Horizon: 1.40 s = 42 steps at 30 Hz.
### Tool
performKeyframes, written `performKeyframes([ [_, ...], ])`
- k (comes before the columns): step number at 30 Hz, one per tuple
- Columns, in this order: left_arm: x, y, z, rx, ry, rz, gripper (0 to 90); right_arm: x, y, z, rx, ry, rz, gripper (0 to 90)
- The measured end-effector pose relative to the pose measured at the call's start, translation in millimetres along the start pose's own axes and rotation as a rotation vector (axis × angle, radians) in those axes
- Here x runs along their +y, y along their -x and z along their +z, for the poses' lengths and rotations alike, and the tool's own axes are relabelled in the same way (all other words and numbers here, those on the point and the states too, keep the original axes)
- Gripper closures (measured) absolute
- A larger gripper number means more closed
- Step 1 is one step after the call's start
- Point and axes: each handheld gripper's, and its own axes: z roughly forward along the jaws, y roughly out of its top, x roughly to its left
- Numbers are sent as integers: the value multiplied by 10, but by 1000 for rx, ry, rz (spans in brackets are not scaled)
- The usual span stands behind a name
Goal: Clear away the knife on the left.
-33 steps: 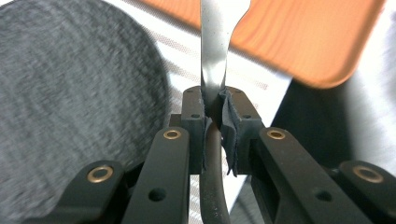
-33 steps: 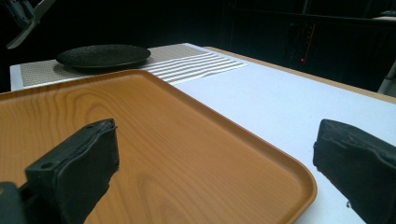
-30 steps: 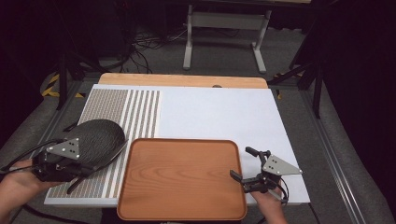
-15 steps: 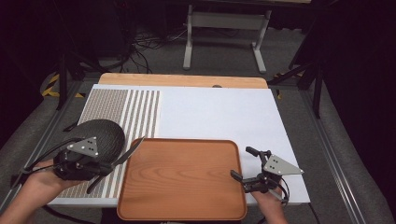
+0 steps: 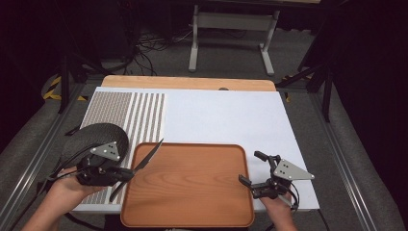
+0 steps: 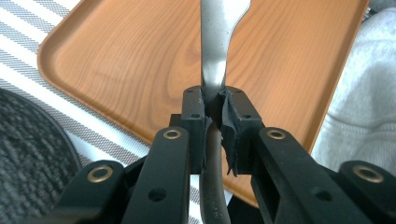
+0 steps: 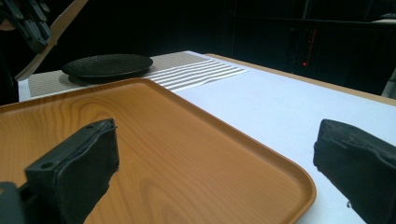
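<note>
High view shows the left tongs (image 5: 126,174) clenched on a metal utensil (image 5: 144,161) whose long axis slants over the left edge of the wooden tray (image 5: 187,185). The right tongs (image 5: 254,174) rest released at the tray's right edge.

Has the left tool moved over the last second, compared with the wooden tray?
Yes. The left tool, shut on a metal utensil, has moved right, off the dark plate, toward the wooden tray; the utensil's tip now overhangs the tray's corner.
</note>
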Motion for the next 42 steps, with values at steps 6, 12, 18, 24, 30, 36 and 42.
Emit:
performKeyframes([
  [6, 48, 37, 95, -9, 18, -29, 802, 0, 1, -3, -1, 0, -1, 9],
  [12, 89, 79, 206, -19, 22, -33, 802, 1, 3, 2, 4, -2, 0, 9],
  [18, 138, 113, 343, -28, 0, -35, 802, 1, 2, -2, 10, -2, 2, 9],
  [24, 156, 138, 456, -37, -13, -54, 802, 8, -3, 11, 12, 0, 2, 9],
  [30, 152, 175, 532, -29, -28, -72, 802, 8, -10, -1, 13, 2, -2, 9],
  [36, 138, 181, 586, -45, -39, -83, 801, 11, -13, -14, 12, 4, -3, 9],
  [42, 140, 176, 615, -62, -56, -99, 802, 11, -18, -13, 13, 6, -2, 9],
])
